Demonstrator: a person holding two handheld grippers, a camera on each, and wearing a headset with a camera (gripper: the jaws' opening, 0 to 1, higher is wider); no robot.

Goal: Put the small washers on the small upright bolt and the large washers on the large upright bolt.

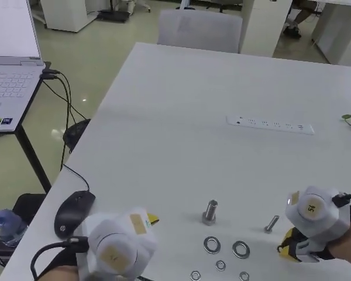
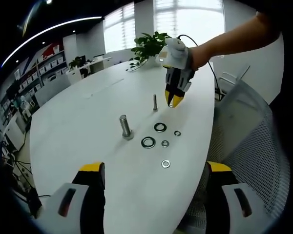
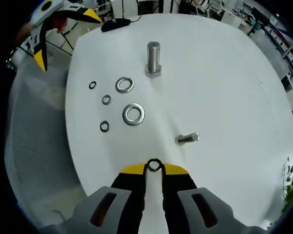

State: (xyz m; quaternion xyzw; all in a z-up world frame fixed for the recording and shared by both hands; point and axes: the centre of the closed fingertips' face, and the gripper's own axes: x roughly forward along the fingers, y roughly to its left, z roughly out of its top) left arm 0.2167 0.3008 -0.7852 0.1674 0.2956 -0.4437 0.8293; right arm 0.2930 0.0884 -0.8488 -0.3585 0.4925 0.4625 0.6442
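Jaws, right gripper (image 3: pixel 154 169), on washer (image 3: pixel 154 165); HP mouse (image 1: pixel 75 212)?

We see a white table (image 1: pixel 181 99) with a large bolt (image 1: pixel 210 212) standing head-down near its front edge and a small bolt (image 1: pixel 271 223) standing to its right. Just in front of them lie two large washers (image 1: pixel 212 244) (image 1: pixel 241 250) and three small washers (image 1: pixel 220 265) (image 1: pixel 195 275) (image 1: pixel 244 276), all flat. A white power strip (image 1: pixel 270 124) lies farther back, and a black computer mouse (image 1: pixel 74 213) rests near the left edge.
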